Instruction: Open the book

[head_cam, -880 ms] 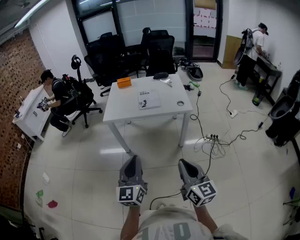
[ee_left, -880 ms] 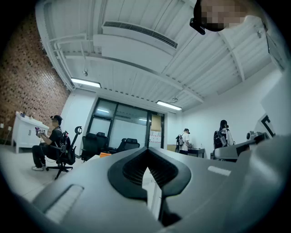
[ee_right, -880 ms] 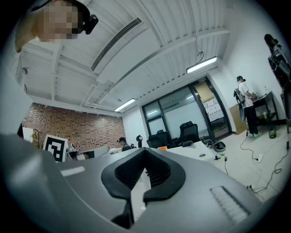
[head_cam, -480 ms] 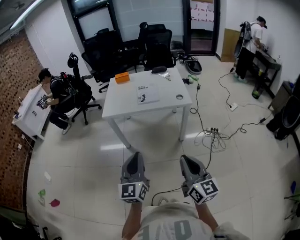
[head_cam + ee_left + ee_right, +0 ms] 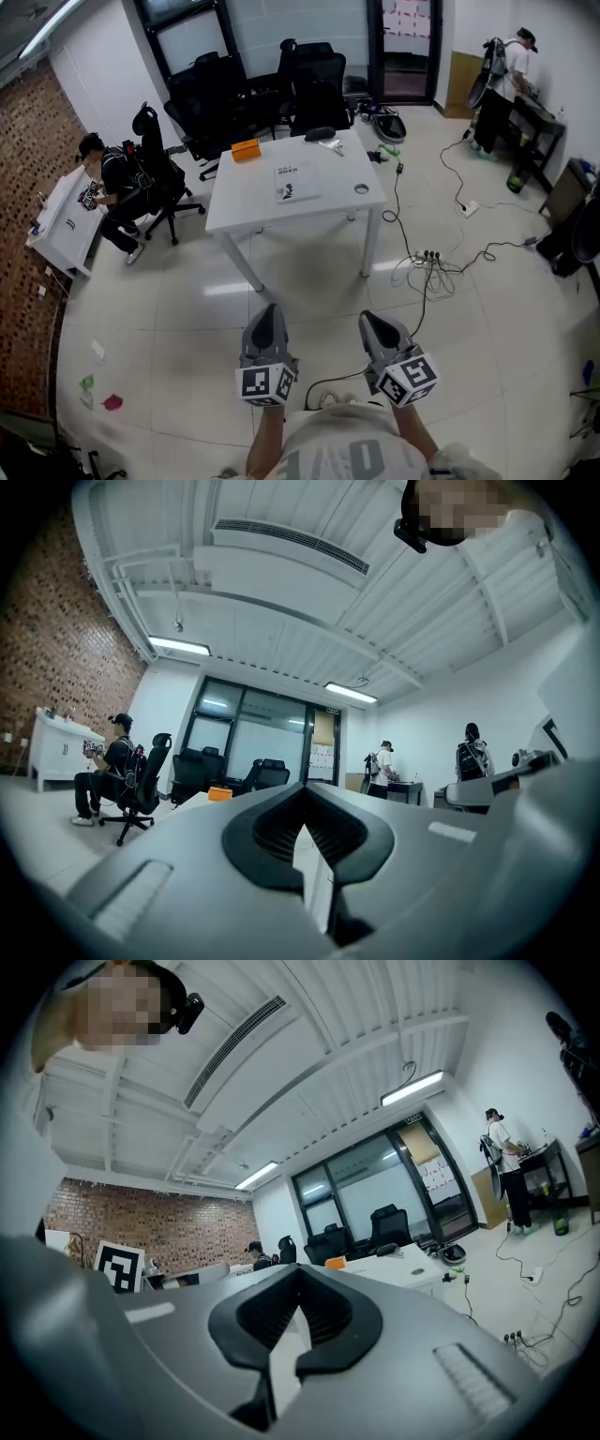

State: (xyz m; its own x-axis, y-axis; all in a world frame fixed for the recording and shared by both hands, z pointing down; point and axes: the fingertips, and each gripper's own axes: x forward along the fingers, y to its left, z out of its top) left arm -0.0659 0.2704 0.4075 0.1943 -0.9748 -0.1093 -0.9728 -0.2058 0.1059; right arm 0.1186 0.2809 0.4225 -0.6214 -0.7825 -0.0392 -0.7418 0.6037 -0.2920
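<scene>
Head view, lower centre: left gripper (image 5: 268, 317) and right gripper (image 5: 372, 324) sit side by side. I read each one's jaws as pressed together, nothing pinched. The book (image 5: 297, 182) lies flat on the white table (image 5: 246, 202), upper centre, well apart from both grippers. An orange box (image 5: 247, 150) sits near the table's far left corner.

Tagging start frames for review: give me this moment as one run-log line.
phase: pre-contact | book: closed, flat on table | left gripper: shut, empty | right gripper: shut, empty | both well short of table
</scene>
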